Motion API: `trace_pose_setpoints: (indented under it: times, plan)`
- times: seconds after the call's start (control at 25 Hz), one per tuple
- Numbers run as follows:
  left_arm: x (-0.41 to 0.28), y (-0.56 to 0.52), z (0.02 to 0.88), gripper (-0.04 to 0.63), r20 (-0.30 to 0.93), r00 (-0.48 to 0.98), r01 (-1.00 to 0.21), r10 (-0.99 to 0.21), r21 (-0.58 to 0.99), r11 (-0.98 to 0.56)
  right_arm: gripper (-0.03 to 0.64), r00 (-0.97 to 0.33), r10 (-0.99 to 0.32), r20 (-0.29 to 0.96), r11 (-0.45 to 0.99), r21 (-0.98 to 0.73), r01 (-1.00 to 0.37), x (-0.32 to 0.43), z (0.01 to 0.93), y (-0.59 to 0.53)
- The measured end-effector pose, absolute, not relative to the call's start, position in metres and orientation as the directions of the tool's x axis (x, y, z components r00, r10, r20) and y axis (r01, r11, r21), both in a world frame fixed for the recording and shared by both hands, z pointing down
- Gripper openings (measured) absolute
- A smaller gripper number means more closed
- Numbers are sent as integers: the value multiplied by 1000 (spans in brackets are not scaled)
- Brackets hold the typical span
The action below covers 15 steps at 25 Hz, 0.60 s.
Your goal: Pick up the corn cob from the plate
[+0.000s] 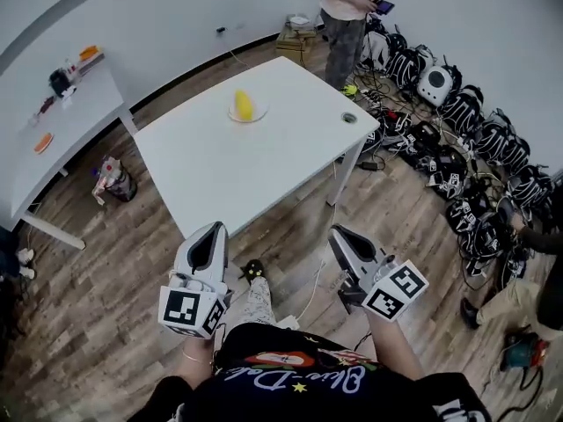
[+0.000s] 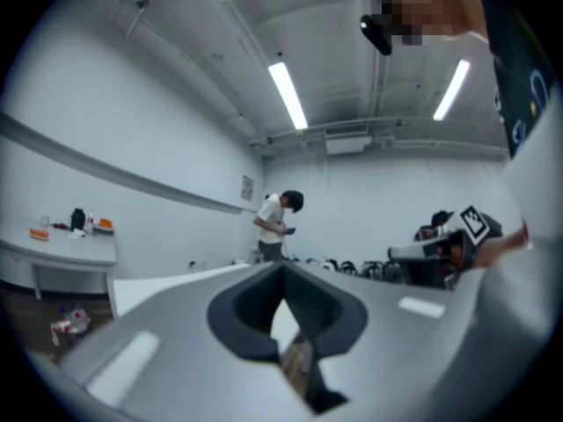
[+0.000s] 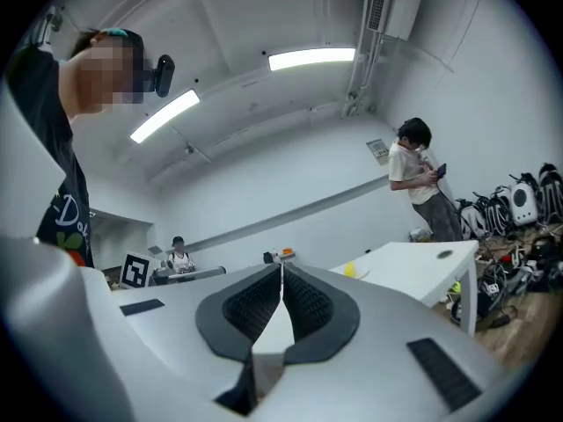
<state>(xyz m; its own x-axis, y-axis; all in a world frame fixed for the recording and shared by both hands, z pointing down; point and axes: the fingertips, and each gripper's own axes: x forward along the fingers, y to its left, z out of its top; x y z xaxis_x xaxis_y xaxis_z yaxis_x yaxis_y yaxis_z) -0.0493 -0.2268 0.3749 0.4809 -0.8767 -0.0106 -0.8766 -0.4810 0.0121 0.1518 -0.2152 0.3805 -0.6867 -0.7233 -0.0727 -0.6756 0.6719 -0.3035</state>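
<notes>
**White room, plank floor, two desks**

I take the white desk (image 1: 264,165) in the middle as my marker. It stands on a wood-plank floor (image 1: 88,323), with a round cable hole (image 1: 349,118) near its far right corner. Left of it, near the wall, stands a second white desk (image 1: 35,121) with small items on top. A small bundle (image 1: 114,181) lies on the floor between the two. Beyond the desk rises a white wall (image 1: 176,16) with a grey band (image 3: 299,207) across it. A person (image 1: 343,11) stands there beside cardboard boxes (image 1: 299,35). To the desk's right, black bags and gear (image 1: 475,148) line the floor along the wall, among cables. Overhead I see long strip lights (image 2: 288,95) on a white ceiling.
</notes>
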Motion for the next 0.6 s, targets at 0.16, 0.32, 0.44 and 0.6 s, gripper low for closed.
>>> trace_pose_setpoints:
  times: [0.16,0.32,0.44,0.6]
  plan:
    - [-59,-337,363,-6,-36,538,-843,-842,6,-538,17,-641,-758,-122,647,-271,-713,122,352,-347]
    - [-74,-416,363,-8,-8,570,-821,-821,-9,-570,17,-690,-722,-56,681,-232,-694,71,359,-449]
    - [-80,-457,368,-8,-2,571,-820,-821,43,-570,18,-749,-661,51,738,-141,-660,36,370,-514]
    - [-77,-487,381,-8,52,562,-826,-826,85,-557,20,-742,-651,162,744,-63,-666,16,389,-596]
